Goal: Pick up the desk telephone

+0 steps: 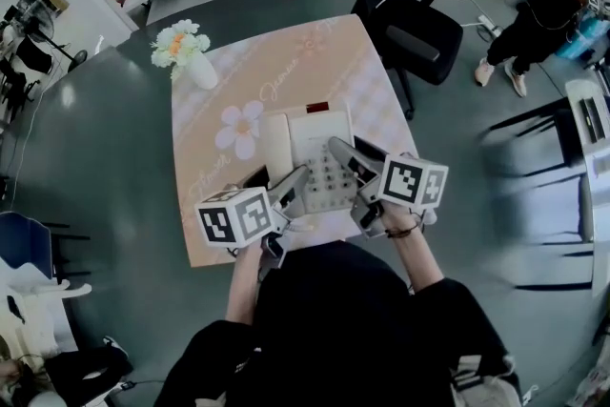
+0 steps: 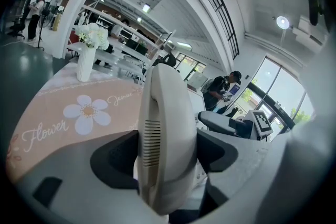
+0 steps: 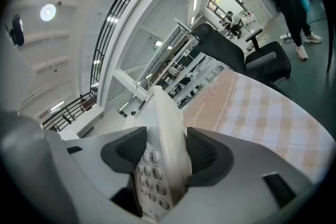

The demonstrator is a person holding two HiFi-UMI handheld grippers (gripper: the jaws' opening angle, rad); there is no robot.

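Observation:
The cream desk telephone [image 1: 315, 143] lies on the peach flowered tablecloth [image 1: 205, 205], its handset [image 1: 276, 148] along its left side. My left gripper [image 1: 291, 184] reaches in from the near edge and is shut on the handset [image 2: 168, 134], which fills the gap between its grey pads [image 2: 118, 157]. My right gripper [image 1: 349, 159] is shut on the telephone's right edge [image 3: 165, 128], the keypad [image 3: 149, 178] showing just left of the clamped edge. I cannot tell whether the telephone is off the cloth.
A white vase of flowers [image 1: 186, 52] stands at the table's far left corner. A black office chair [image 1: 415, 29] sits beyond the far right corner. A person [image 1: 543, 5] stands at the far right. Dark floor surrounds the small table.

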